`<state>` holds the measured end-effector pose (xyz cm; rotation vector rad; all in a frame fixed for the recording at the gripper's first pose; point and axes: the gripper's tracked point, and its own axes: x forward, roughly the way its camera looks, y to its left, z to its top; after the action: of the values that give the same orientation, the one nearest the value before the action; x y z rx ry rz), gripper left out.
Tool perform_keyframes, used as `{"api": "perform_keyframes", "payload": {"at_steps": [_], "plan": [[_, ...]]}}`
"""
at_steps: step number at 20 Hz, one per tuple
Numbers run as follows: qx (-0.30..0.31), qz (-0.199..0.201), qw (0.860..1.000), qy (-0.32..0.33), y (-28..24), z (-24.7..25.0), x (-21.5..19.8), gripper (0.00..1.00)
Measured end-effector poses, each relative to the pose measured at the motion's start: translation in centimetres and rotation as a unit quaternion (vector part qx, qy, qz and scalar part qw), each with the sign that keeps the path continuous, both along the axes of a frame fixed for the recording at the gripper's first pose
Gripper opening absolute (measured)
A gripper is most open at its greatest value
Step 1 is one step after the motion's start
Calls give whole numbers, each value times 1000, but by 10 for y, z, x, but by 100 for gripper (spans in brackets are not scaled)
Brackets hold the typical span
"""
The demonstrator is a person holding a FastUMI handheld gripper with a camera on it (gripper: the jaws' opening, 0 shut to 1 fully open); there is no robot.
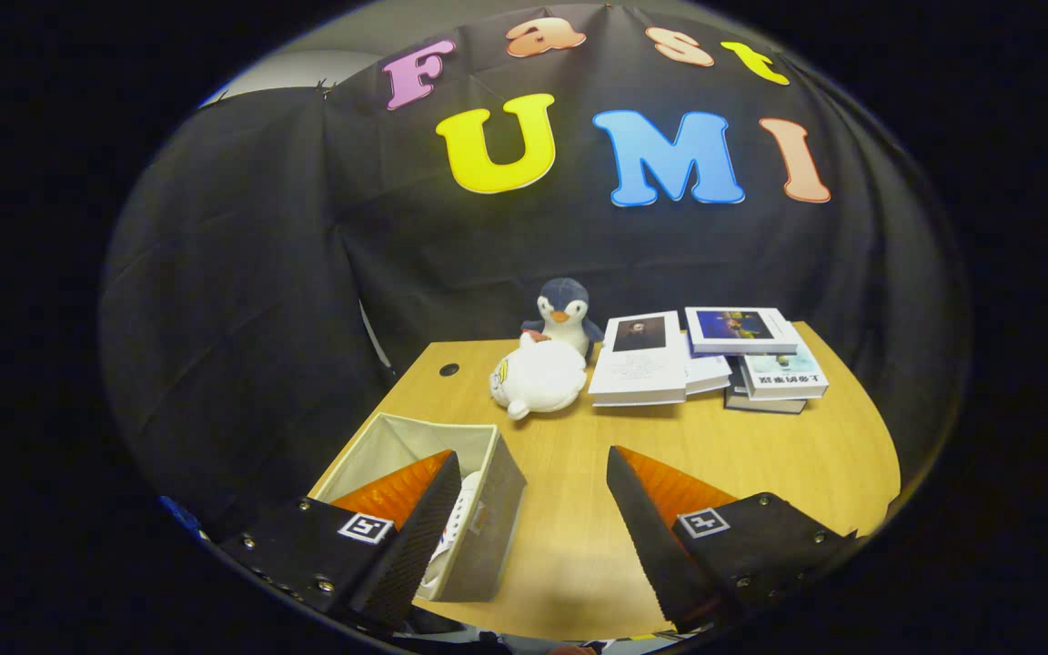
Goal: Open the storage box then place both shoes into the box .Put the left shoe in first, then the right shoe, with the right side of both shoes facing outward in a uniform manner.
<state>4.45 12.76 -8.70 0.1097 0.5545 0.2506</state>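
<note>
The jaws (533,509) stand wide apart and hold nothing – bare bench (569,509) shows between them. The box (488,509), grey fabric with a pale lining, sits open on the bench's near left corner, its right wall just inside the left finger (415,537), which overlaps the opening. A white shoe (453,537) shows inside the box, mostly hidden behind that finger. Well beyond the jaws, at the bench's far side, a white plush (538,377) lies just before a penguin toy (565,314), and beside them to the right – a spread of books (670,359)
</note>
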Motion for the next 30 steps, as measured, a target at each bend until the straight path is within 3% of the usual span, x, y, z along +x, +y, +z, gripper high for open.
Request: {"api": "perform_keyframes", "payload": {"at_steps": [12,18,21,30], "plan": [[-26,-80,987,-138,-153,70,3,98],[-18,-103,981,-166,-186,77,1,98],[-35,-133,971,-198,-204,86,9,98],[-35,-128,968,-211,-194,97,19,98]]}}
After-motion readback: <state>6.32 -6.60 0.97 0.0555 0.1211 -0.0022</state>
